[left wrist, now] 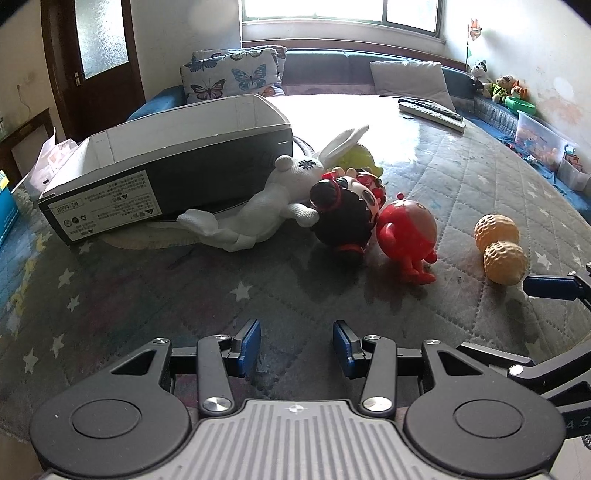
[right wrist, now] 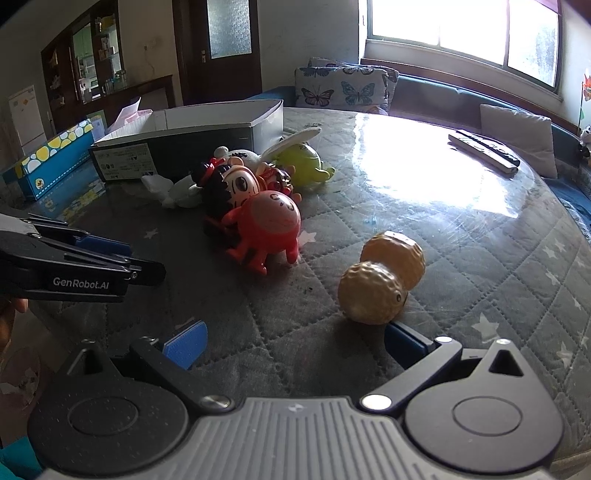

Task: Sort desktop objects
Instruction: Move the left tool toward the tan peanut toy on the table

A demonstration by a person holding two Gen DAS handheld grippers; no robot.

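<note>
The worktop (left wrist: 461,192) was a round table under a grey quilted cover with pale stars, sealed beneath a scratched clear sheet that threw back a hard glare from the window (right wrist: 465,29) behind it. A blue bench seat ran below the sill, carrying a butterfly cushion (left wrist: 232,75) and a plain white one, with a dark wooden door (left wrist: 96,51) off to the left. An open cardboard box (left wrist: 166,166), white inside and black outside, sat on the left part of the worktop; against its near side lay a white rabbit toy (left wrist: 258,218), touching a black-and-white doll (left wrist: 347,214), which in turn pressed against a red round figure (left wrist: 406,236). A yellow-green toy (right wrist: 303,162) was mostly hidden behind the rabbit's ears. Apart from that heap, the tan peanut-shaped toy (right wrist: 380,277) lay by itself, just ahead of the right gripper (right wrist: 291,343), whose blue pads stood wide apart and held nothing; its right pad was almost under the peanut's near lobe, though contact could not be judged. The left gripper (left wrist: 295,347) hovered low over bare cover, fingers parted and empty. Two remote controls (left wrist: 432,110) rested at the far edge, washed out by glare. The box label's print was too small to read, and a blue patterned carton (right wrist: 55,158) was cut off at the left margin.
</note>
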